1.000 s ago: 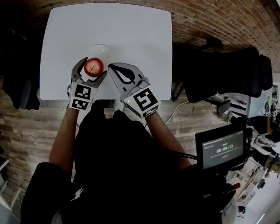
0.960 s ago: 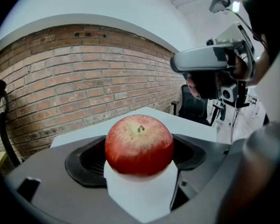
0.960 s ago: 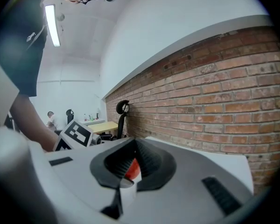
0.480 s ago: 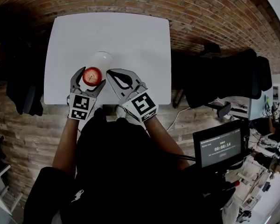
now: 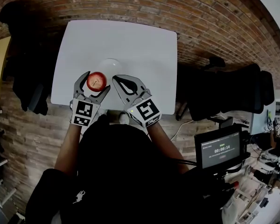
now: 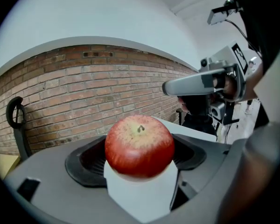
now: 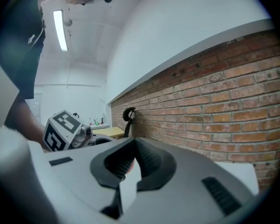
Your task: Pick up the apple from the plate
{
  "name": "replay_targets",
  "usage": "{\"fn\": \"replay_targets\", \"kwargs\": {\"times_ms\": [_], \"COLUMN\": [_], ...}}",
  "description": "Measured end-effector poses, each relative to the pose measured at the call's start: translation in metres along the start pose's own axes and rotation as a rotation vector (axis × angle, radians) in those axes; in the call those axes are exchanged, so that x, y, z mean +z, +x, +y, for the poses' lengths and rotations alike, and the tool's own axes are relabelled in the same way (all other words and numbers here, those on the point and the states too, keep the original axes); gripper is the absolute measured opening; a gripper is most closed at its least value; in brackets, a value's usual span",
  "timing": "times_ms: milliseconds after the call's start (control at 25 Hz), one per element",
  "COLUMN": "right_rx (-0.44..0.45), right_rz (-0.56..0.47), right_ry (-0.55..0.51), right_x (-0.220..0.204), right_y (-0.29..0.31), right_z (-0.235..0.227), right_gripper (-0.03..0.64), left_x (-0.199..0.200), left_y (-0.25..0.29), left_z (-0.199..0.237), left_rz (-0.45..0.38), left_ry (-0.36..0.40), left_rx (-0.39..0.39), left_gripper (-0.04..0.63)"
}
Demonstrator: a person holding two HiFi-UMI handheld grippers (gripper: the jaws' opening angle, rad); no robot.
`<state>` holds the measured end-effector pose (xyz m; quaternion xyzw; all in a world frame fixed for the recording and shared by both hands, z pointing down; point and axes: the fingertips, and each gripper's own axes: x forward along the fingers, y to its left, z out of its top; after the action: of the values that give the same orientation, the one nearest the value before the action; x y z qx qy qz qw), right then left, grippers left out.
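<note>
left gripper: jaws spread wide and pinching the apple from both sides; pads press its flanks in the left gripper view.
apple: sits between the left jaws, stem up, red with a yellow patch round the stem; round, so no long axis matters.
apple vs plate: in the head view the plate shows just beyond the apple, toward the far side of the table; apple looks clear of it (a judgement, no side view to confirm).
right gripper: jaws pressed together with nothing between them; it hangs just beside the apple on its right, apart from it.
key relation: apple lies dead centre in the left claw, so the left hand owns the move.
step: pick appears made; what is left is carrying it well away from the plate.
risk: smooth round skin could roll in the pads if tilted.
</note>
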<state>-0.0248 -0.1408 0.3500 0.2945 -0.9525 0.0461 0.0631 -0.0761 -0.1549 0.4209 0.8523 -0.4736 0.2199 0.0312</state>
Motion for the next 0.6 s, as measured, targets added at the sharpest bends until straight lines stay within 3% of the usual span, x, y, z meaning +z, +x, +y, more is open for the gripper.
{"fn": "replay_targets", "kwargs": {"times_ms": [240,600], "right_rx": [0.006,-0.011], "right_rz": [-0.040,-0.002], "right_ry": [-0.013,0.002], "right_x": [0.012,0.005], "right_y": [0.001,0.000], "right_z": [0.001,0.000], "right_gripper": [0.002,0.002], "left_x": [0.008,0.004], "left_y": [-0.017,-0.014], "left_z": [0.001,-0.002], "left_rz": [-0.021,-0.010], "left_ry": [-0.004,-0.013], "left_rx": [0.021,-0.005], "left_gripper": [0.413,0.413]}}
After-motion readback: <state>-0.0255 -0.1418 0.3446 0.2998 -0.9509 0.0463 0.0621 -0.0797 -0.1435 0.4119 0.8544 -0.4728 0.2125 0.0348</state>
